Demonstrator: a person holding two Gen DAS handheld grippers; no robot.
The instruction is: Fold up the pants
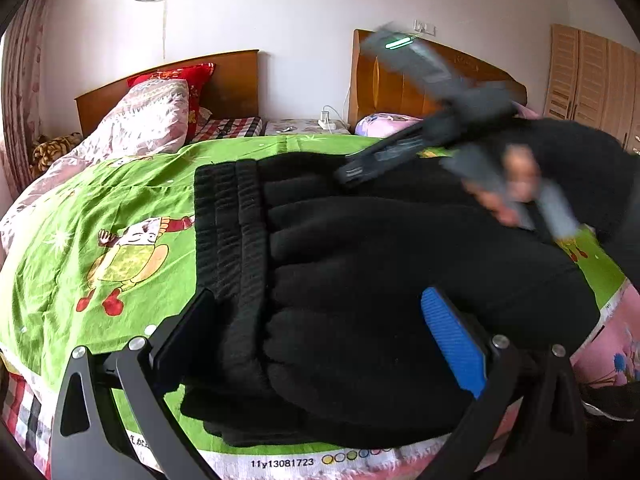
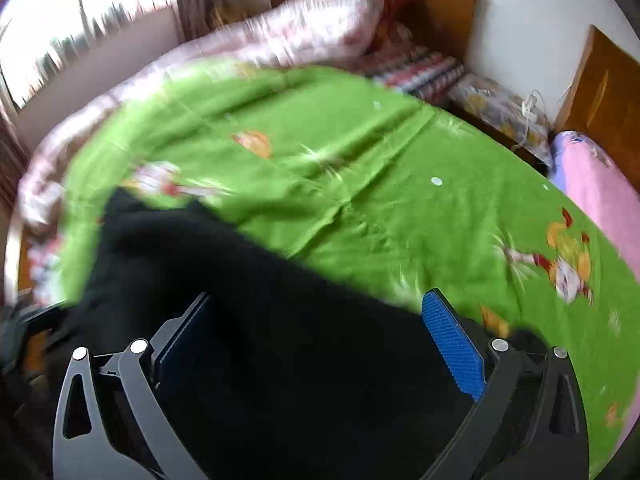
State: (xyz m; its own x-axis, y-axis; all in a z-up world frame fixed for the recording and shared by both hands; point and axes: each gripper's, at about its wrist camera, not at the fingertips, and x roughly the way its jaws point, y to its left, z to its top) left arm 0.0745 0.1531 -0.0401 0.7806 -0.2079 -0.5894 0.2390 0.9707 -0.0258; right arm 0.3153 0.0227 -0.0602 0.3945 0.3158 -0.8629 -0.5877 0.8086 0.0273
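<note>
while both jaws gape, black pants (image 1: 360, 300) lie near the green sheet's (image 1: 120, 220) front edge.

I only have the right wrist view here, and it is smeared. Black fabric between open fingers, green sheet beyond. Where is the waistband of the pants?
Observer: In the left wrist view the ribbed waistband lies on the left side of the black pants, running away from the camera, over the green sheet.
Operator: Is the left gripper holding anything?
Observer: No. The left gripper is open, its fingers spread over the pants near the bed's front edge.
Operator: Does my gripper show from there?
Observer: Yes, blurred. The right gripper hangs above the pants' far side, its hand behind it.
</note>
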